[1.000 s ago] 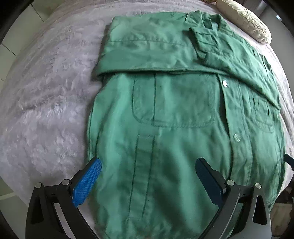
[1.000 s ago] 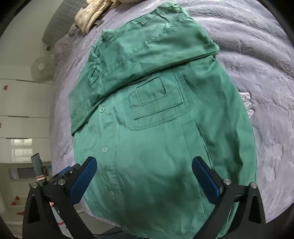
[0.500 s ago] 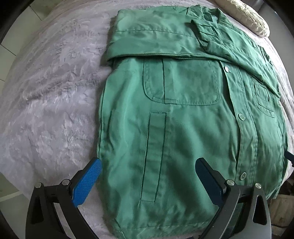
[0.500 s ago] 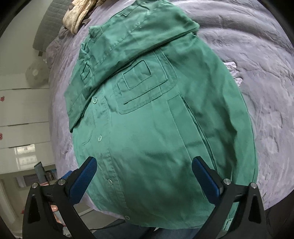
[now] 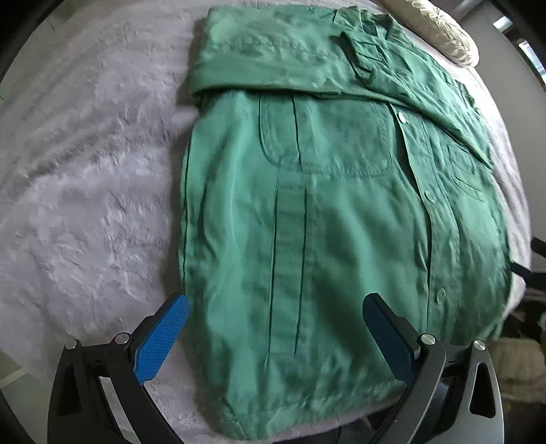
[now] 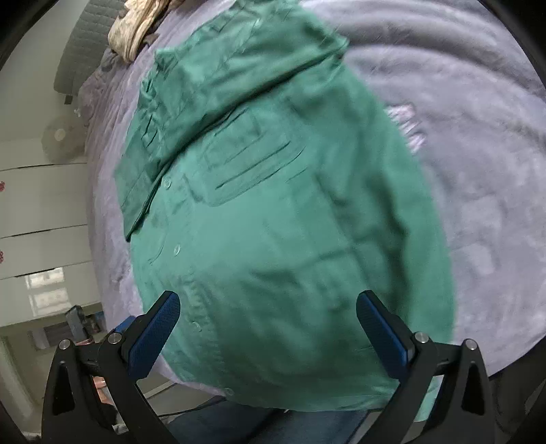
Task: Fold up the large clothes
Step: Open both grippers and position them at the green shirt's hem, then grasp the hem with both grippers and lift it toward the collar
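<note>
A large green button-up jacket [image 5: 334, 218] lies flat on a grey-lilac bed cover [image 5: 85, 191], sleeves folded across its chest. Its bottom hem [image 5: 307, 406] faces me. My left gripper [image 5: 274, 312] is open and empty, hovering above the hem, its blue pads either side of the jacket's left half. The jacket also fills the right wrist view [image 6: 283, 222], blurred. My right gripper [image 6: 268, 307] is open and empty above the hem near the button placket [image 6: 177, 249].
A cream pillow [image 5: 440, 30] lies at the head of the bed. A crumpled beige cloth [image 6: 136, 27] and a grey headboard [image 6: 82, 44] are at the far end. White cabinets [image 6: 37, 211] stand left of the bed. The bed edge runs just under the hem.
Both grippers have drawn back toward the foot of the bed; the hem has come into the left wrist view. Both stay open and the jacket has not moved.
</note>
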### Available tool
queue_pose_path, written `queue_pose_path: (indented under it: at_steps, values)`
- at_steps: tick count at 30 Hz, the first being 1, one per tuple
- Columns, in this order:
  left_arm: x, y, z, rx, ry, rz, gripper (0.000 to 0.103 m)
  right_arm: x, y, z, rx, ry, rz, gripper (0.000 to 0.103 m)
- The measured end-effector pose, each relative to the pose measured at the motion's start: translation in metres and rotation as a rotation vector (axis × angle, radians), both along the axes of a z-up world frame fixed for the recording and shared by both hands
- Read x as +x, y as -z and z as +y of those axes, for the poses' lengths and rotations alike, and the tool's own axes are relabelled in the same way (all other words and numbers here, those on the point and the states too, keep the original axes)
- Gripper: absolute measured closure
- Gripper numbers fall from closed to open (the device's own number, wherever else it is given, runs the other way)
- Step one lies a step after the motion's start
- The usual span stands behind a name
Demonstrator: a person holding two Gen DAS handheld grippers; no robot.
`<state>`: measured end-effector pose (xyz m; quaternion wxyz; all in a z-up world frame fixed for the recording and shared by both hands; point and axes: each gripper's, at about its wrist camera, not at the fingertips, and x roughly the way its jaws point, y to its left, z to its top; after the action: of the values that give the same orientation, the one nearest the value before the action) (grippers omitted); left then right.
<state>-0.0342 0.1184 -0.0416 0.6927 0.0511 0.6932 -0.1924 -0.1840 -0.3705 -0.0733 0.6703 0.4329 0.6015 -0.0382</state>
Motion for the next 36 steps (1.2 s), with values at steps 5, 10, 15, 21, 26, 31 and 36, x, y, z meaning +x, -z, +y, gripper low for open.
queue_pose_path:
  at_steps: [5,10,15,21,26,31,36]
  values:
    - [-0.008,0.012,0.030,0.017,0.025,0.080,0.001,-0.022,0.002,-0.032,-0.022,0.064,0.030,0.000]
    - [-0.035,0.028,0.054,-0.018,0.024,0.192,0.001,-0.054,0.009,-0.048,0.001,0.099,0.065,0.000]
    - [-0.067,0.044,0.068,-0.029,0.026,0.281,0.001,-0.081,0.031,-0.038,0.064,0.045,0.143,0.000]
    - [-0.089,0.058,0.064,-0.048,0.048,0.337,0.001,-0.092,0.058,-0.015,0.143,0.018,0.186,0.000]
    - [-0.091,0.057,0.060,-0.061,0.027,0.342,0.001,-0.072,0.042,0.010,0.309,-0.021,0.046,0.000]
    - [-0.080,0.065,0.067,-0.065,0.006,0.352,0.001,-0.053,0.037,0.021,0.410,-0.022,-0.031,0.000]
    - [-0.071,0.075,0.049,0.007,0.037,0.305,0.038,-0.052,0.054,0.024,0.349,-0.035,0.071,0.001]
